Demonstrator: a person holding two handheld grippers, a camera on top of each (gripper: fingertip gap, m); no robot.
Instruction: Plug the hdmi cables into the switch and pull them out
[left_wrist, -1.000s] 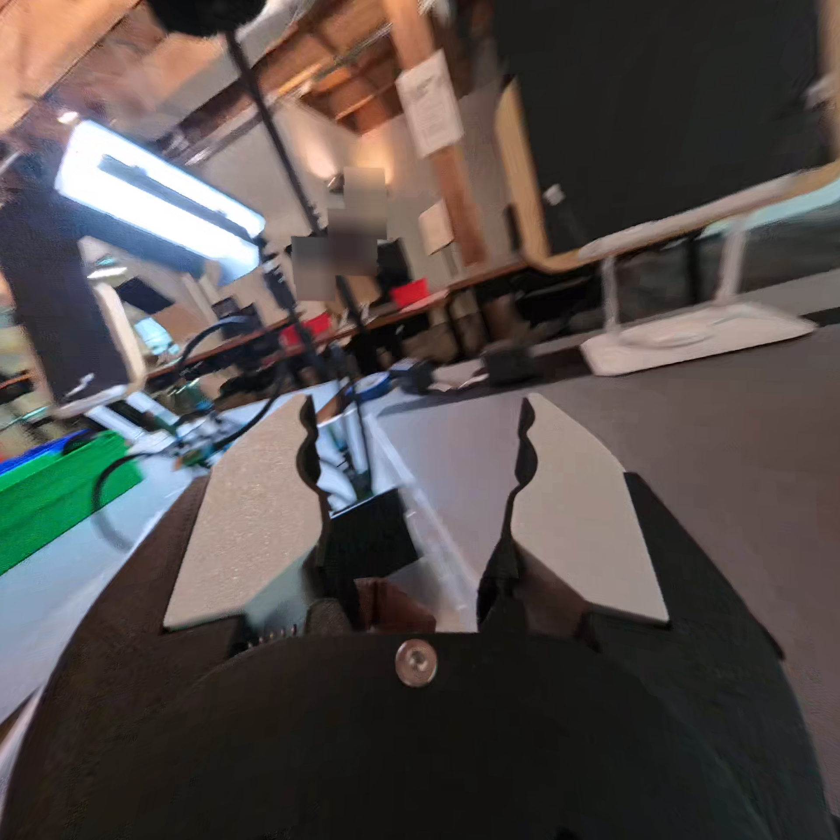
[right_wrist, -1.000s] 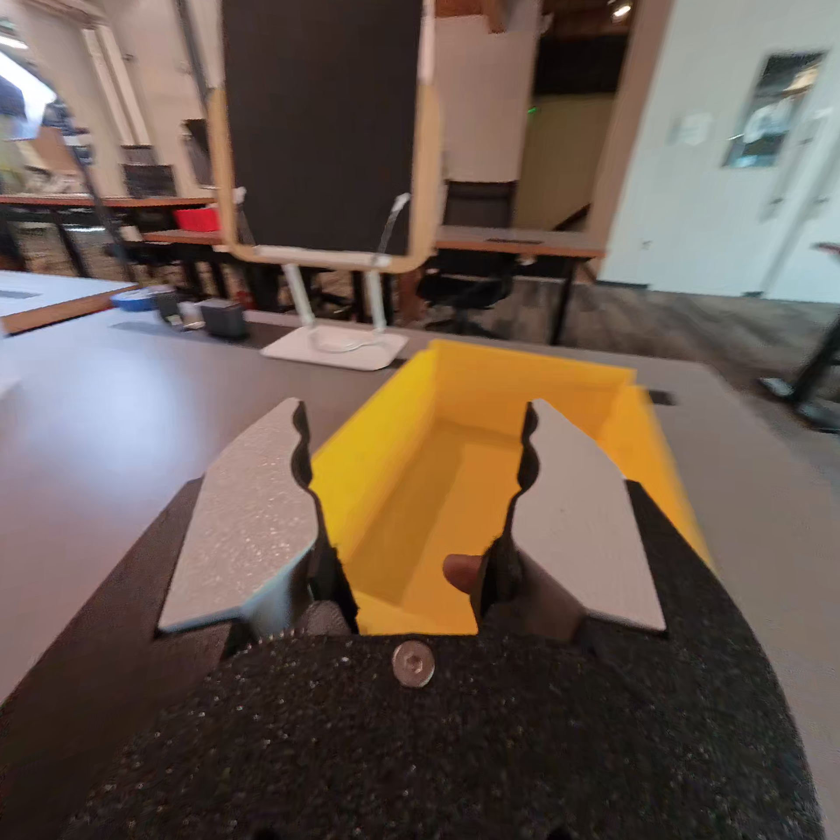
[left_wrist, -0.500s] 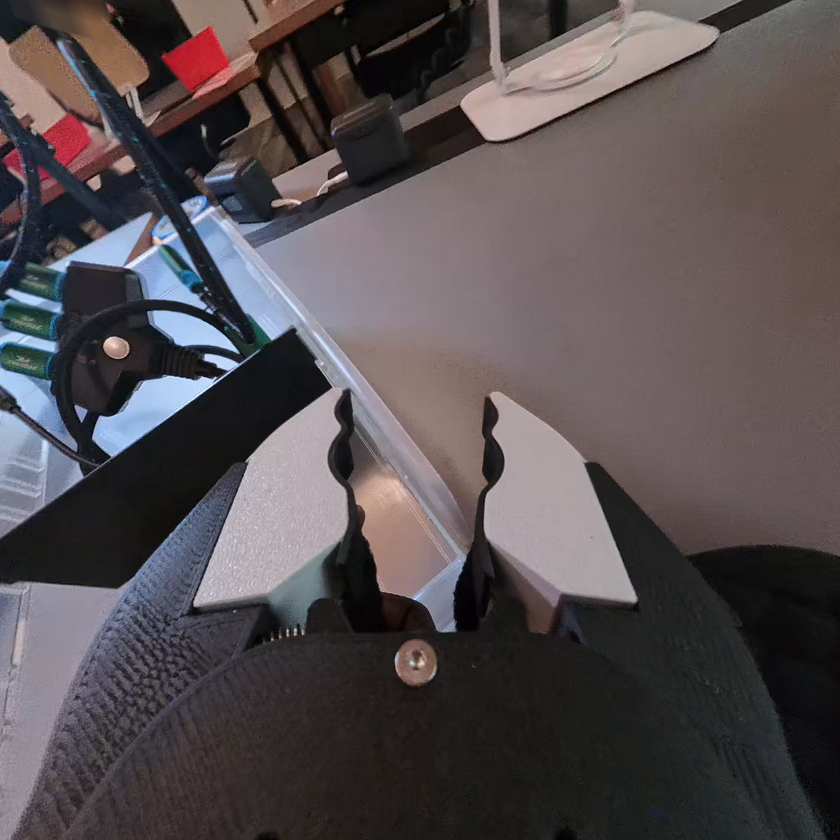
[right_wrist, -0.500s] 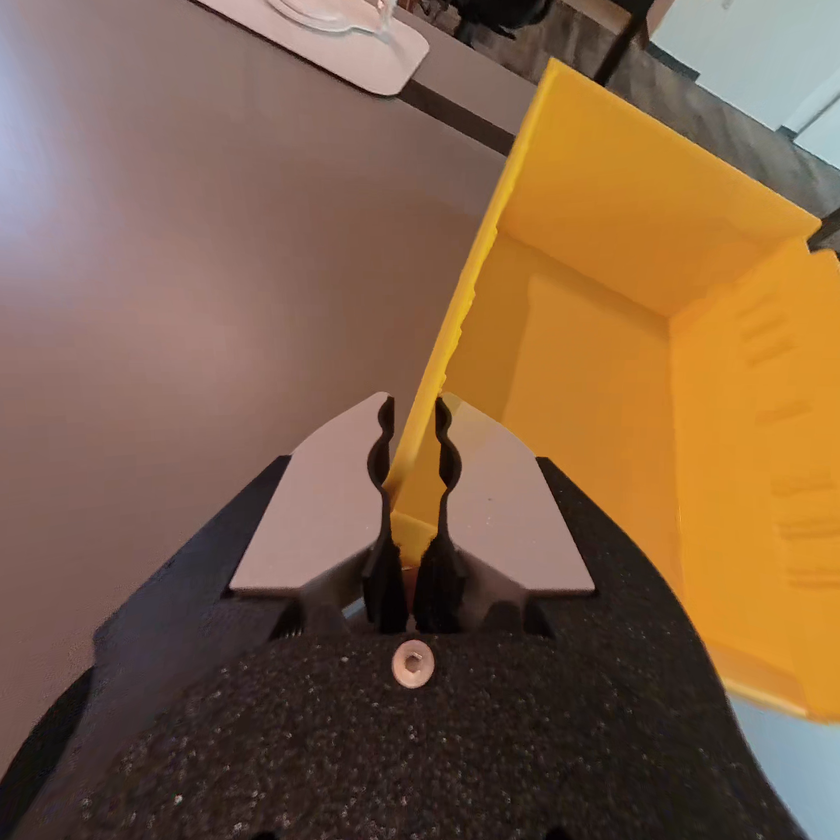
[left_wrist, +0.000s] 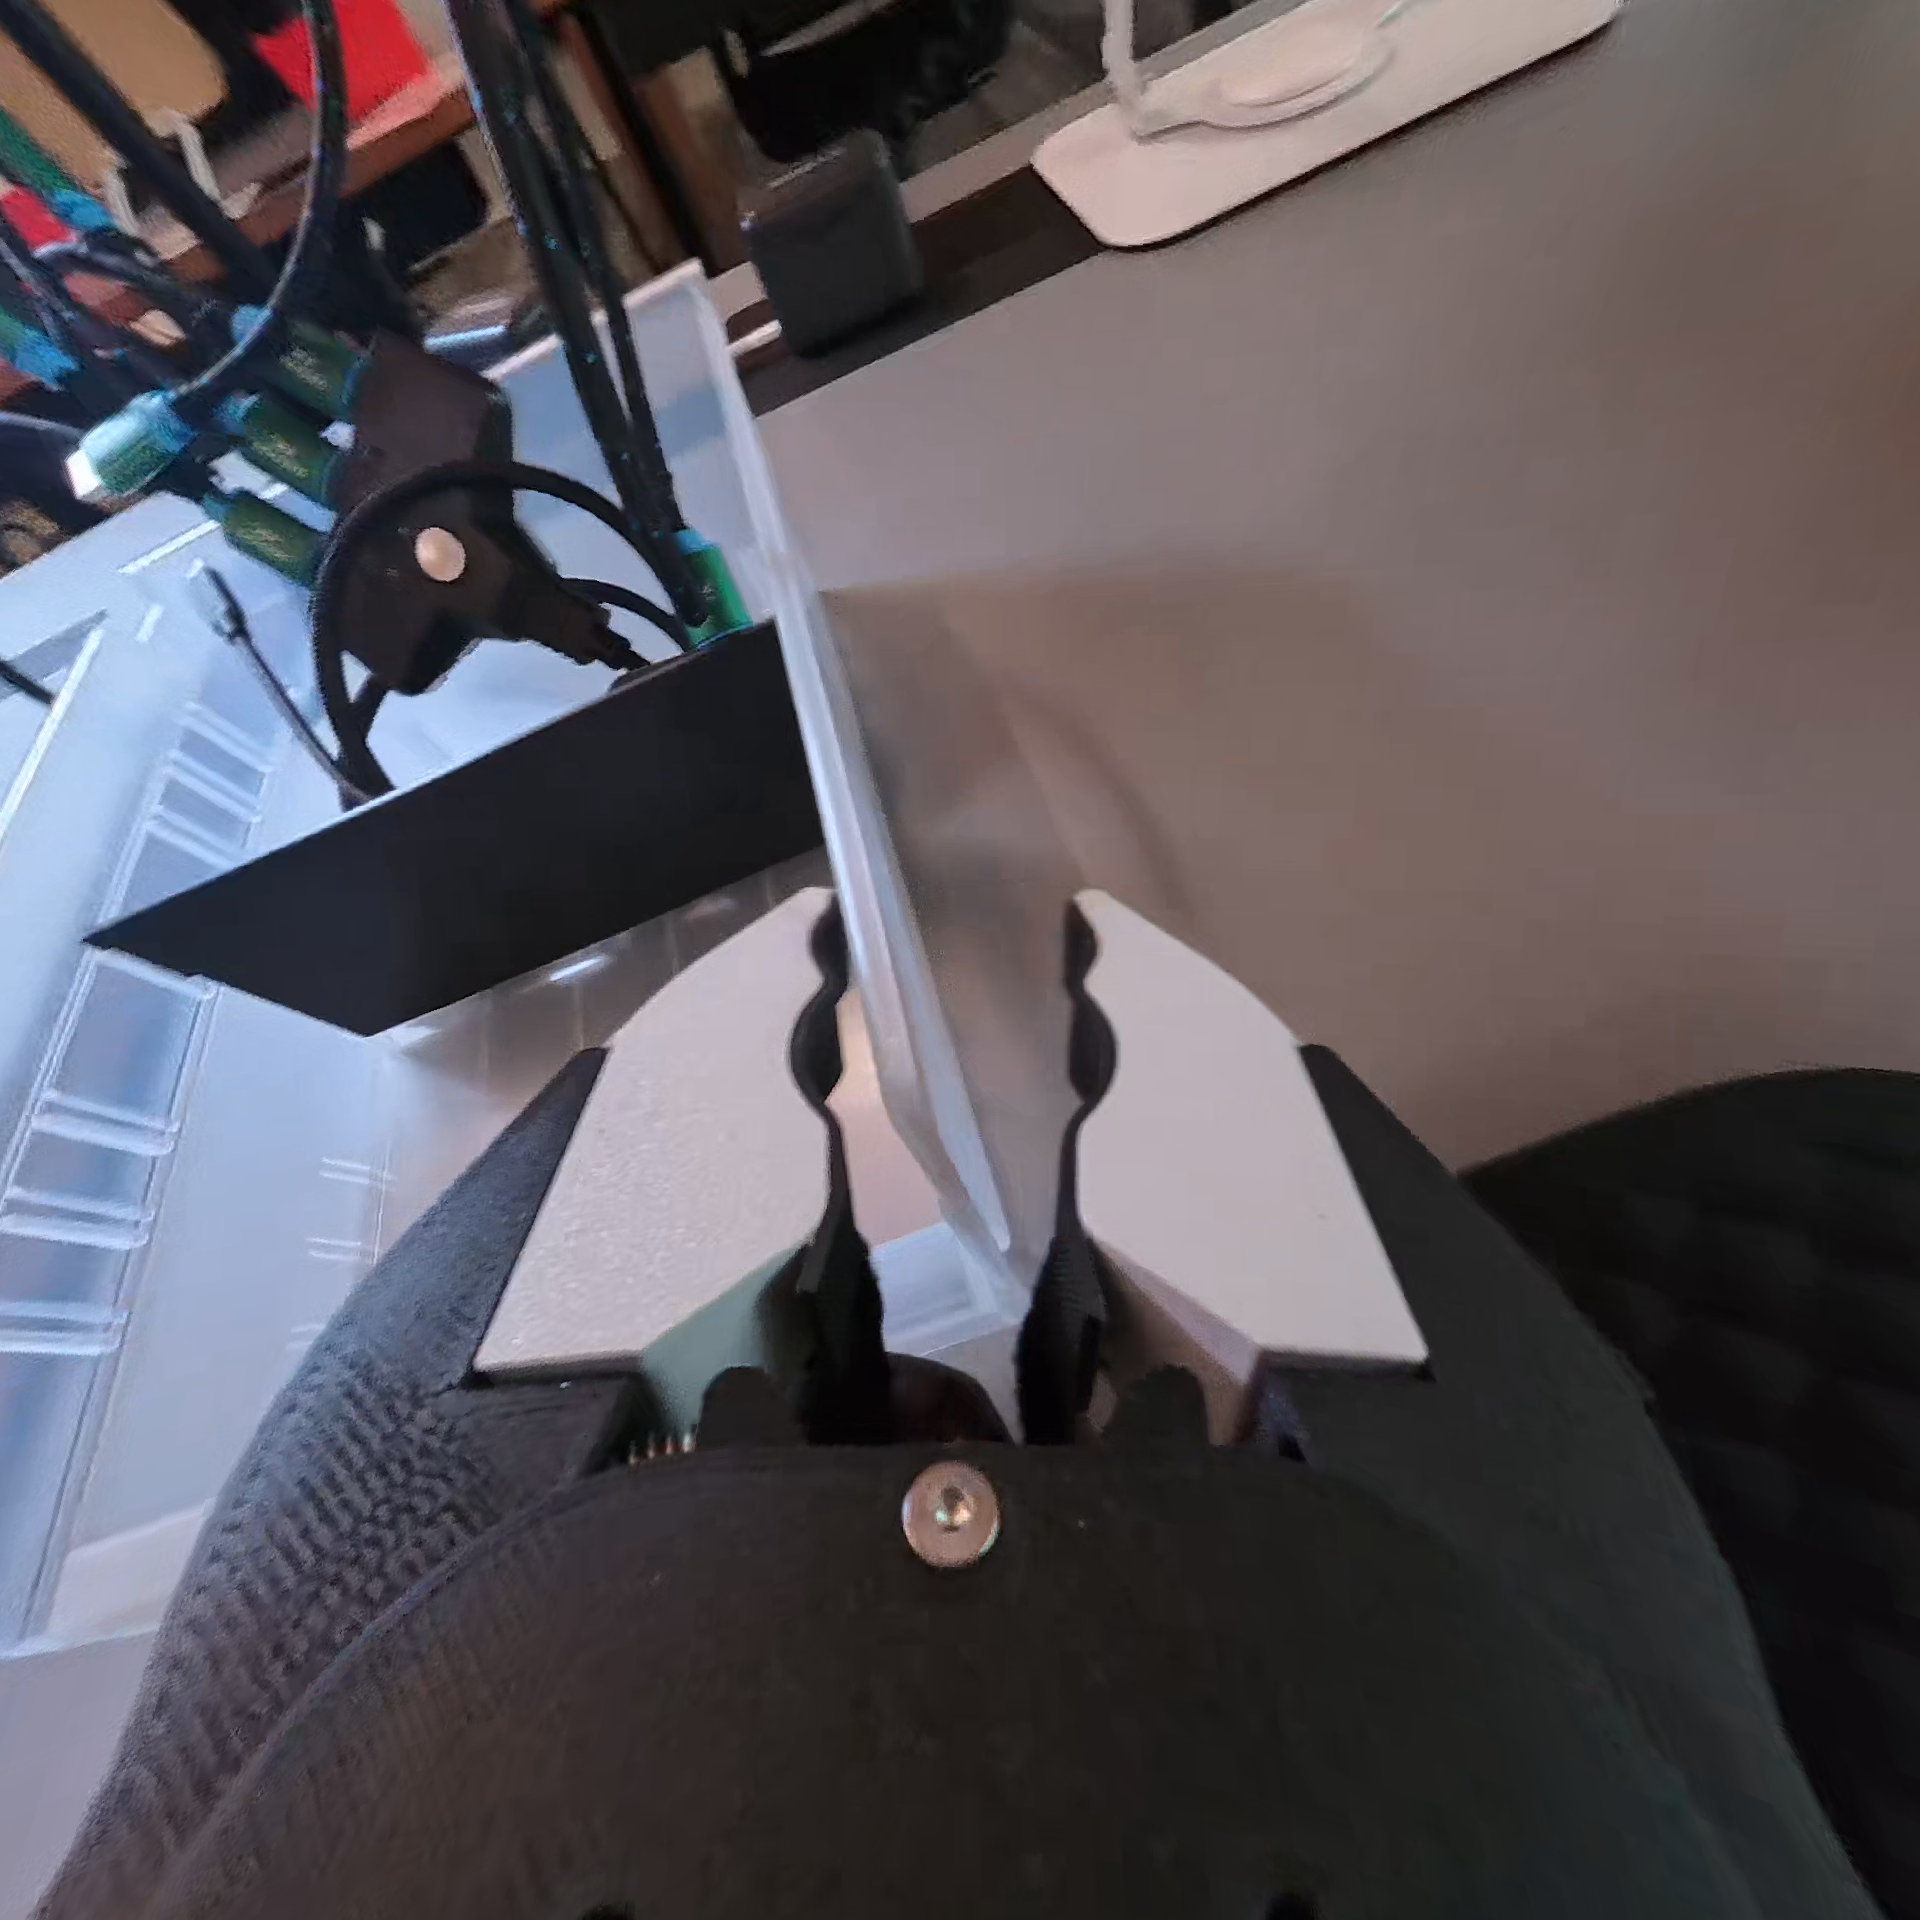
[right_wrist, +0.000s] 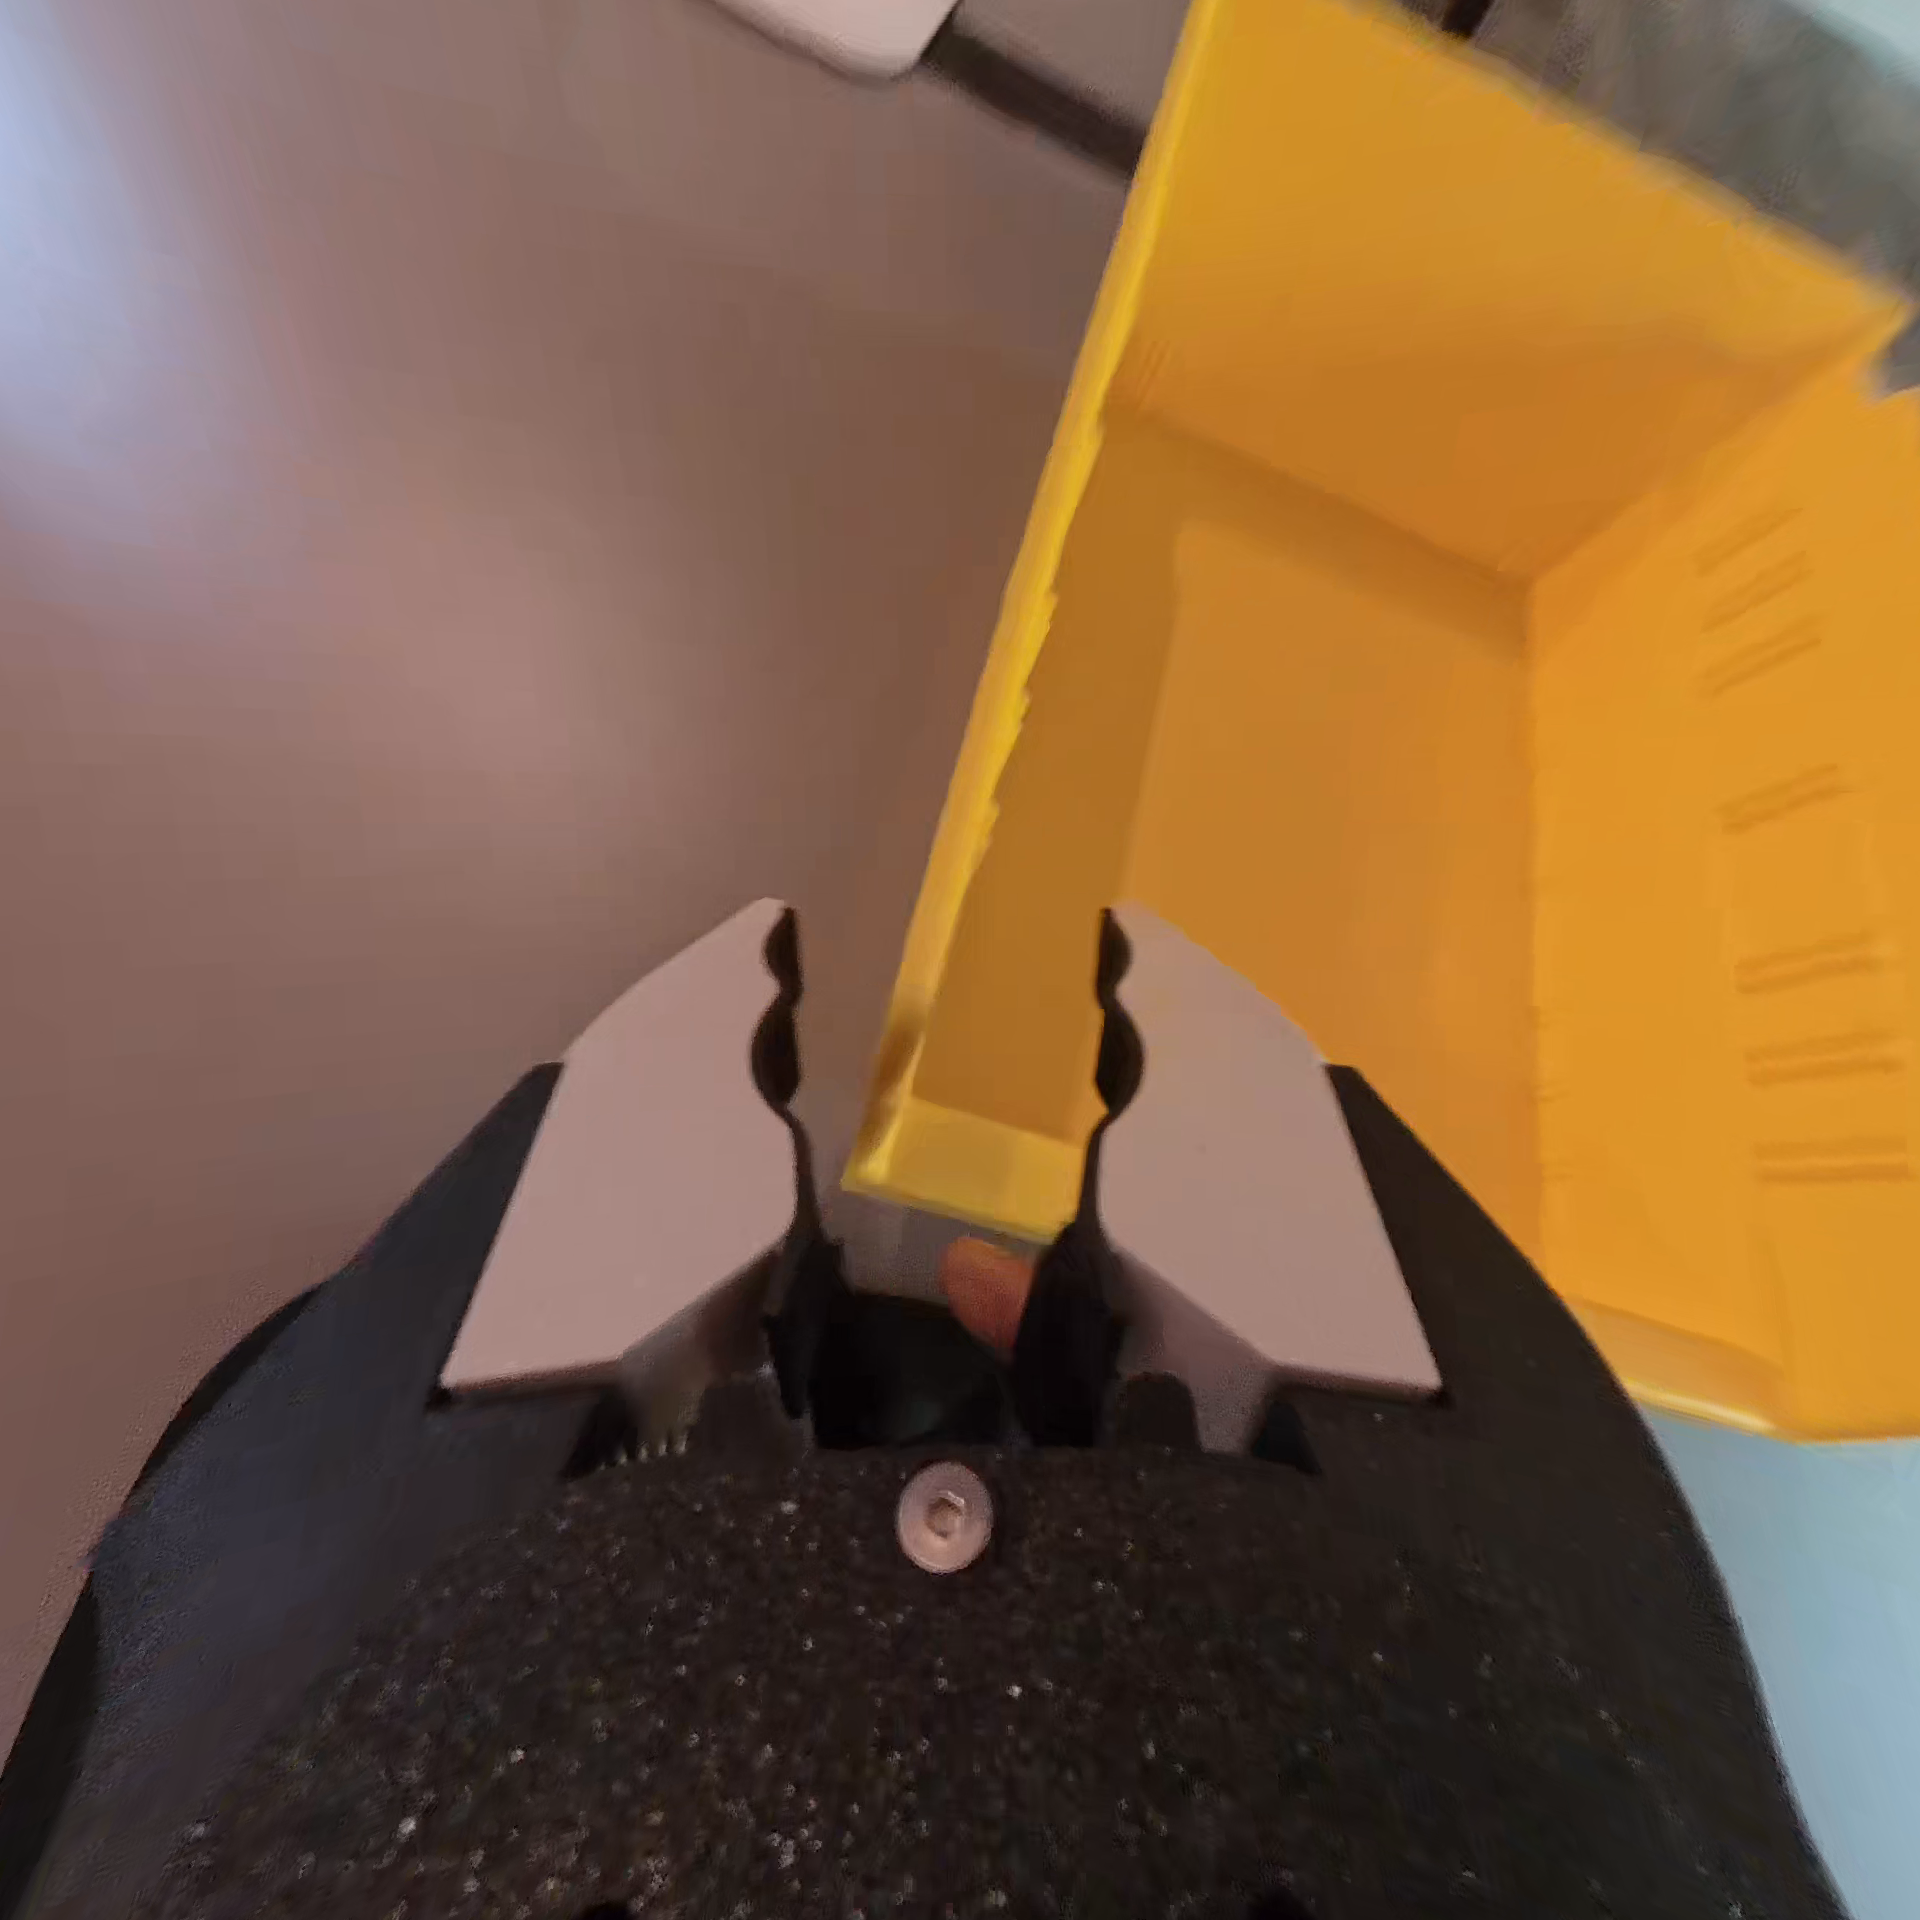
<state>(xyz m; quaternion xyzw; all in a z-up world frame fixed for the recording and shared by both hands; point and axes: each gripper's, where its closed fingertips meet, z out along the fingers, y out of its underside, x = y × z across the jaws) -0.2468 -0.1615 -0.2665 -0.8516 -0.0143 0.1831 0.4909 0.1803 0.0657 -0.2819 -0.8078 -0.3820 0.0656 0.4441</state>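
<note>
HDMI cables (left_wrist: 613, 343) and switch (left_wrist: 468, 862) inside clear bin (left_wrist: 790, 665); yellow bin (right_wrist: 1455, 727) empty; both claws open, gripping nothing.

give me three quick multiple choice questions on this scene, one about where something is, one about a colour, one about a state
1. Where does the wall of the clear bin run, seen from the left tool?
A. between its two fingers
B. far off to the left of both fingers
C. behind the black switch

2. What colour is the bin in front of the right tool?
A. green
B. yellow
C. red

3. What is the state of the right tool?
A. shut tight on the bin wall
B. open, with the bin corner in the gap
C. shut on a cable

Answers:
1 A, the clear wall passes into the gap between the fingers, with the switch inside the bin to its left.
2 B, the yellow bin fills the right of that view.
3 B, the fingers stand apart and the corner sits between them without a pinch.
</note>
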